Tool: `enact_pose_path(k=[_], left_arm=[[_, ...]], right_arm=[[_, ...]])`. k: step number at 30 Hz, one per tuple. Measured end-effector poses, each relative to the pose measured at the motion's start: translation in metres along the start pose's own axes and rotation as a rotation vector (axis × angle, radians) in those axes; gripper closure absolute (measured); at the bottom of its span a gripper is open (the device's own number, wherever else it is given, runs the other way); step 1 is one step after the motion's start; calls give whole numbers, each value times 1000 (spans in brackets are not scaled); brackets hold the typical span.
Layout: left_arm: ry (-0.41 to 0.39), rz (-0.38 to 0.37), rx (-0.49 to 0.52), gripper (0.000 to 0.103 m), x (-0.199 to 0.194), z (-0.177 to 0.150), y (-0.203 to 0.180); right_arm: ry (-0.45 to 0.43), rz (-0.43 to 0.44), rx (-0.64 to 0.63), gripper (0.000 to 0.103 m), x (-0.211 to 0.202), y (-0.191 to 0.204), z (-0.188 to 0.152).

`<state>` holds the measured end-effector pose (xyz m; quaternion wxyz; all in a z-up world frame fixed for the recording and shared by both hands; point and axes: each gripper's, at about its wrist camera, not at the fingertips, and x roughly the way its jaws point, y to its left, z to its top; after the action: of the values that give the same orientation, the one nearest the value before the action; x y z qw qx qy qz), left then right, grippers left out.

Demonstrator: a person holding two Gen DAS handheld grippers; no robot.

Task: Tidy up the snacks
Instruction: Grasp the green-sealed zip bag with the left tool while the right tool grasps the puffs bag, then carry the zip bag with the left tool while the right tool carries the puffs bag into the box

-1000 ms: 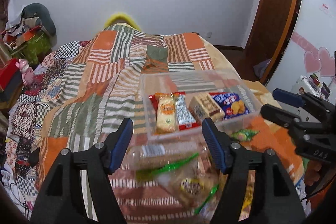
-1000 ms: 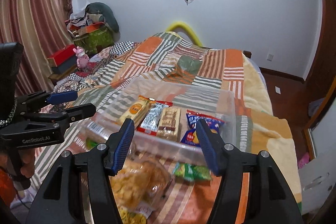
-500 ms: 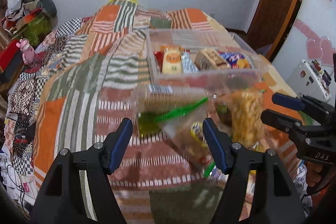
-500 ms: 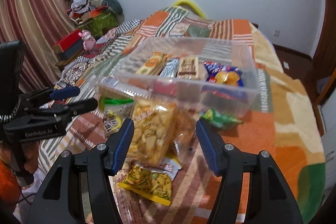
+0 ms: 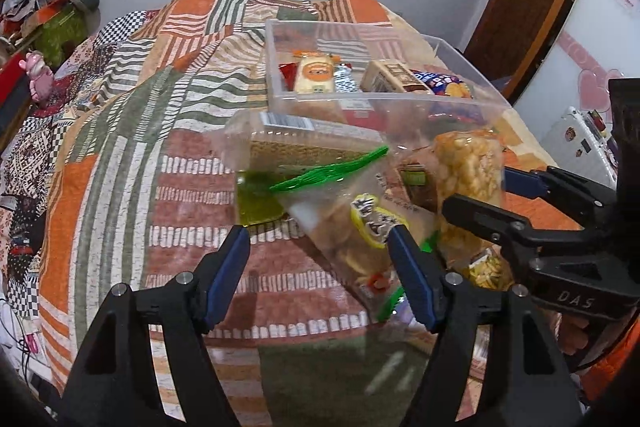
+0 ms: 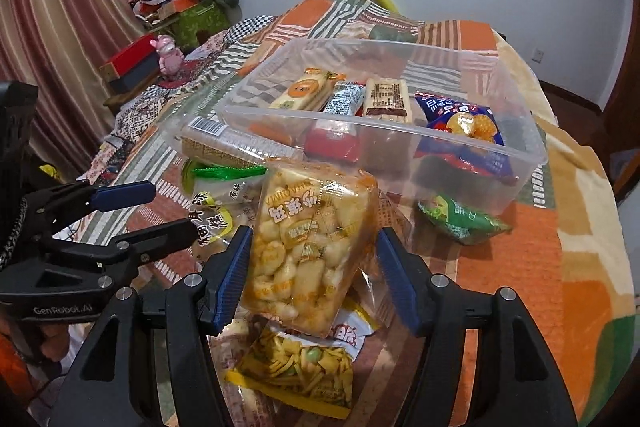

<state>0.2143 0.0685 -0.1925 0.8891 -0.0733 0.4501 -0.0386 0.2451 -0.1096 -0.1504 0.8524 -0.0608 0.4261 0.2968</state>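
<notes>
The yellow rice-cracker bag (image 6: 308, 247) lies lower centre on the bed (image 6: 540, 267), long axis pointing up-frame toward the clear bin (image 6: 520, 163) — the right gripper (image 6: 312, 275), jaws just closing, straddles it untouched; the left gripper (image 5: 320, 275), jaws just opening, is empty beside a clear cookie bag (image 5: 352, 227).

The bedspread (image 6: 520, 267) is a patchwork of orange, olive-green and cream stripes (with checkerboard patches). A clear bin (image 6: 520, 147) holds a blue packet (image 6: 460, 119). The yellow-orange snack bag (image 6: 308, 247) sits beside a green packet (image 6: 460, 219).
</notes>
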Motion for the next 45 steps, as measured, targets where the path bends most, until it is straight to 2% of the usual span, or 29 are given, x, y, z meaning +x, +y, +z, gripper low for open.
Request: enact_pose_path(k=[3,8,19,22,27,29,36,45], left_arm=[[16,-20,-6,30,8,3,-4],[40,-67,-43,24,24,6,-10],[68,-90,-64,21,52,10,-22],[76,-111,-75,29,57,8,-24],[61,-106,-59,53,50,5,-24],[51,-112,-62,57,44,5,-23],[-18,-74,-23,60,14,9,-26],[-142,-68,10,60,-24,43,-32]], right_arm=[[-9,-2,-13,59,-5,0,-2],[-20,-4,-1,60,-12,-8,-5],[-60,-29,40,60,-34,-26,-10],[-61,-36,45,60,-36,-28,-12],[-62,-40,59,60,-39,-32,-12],[-67,-41,64,60,-41,-34,-11],[-94,-42,67,60,-48,-36,-6],[-150,-62,62,60,-58,-46,12]])
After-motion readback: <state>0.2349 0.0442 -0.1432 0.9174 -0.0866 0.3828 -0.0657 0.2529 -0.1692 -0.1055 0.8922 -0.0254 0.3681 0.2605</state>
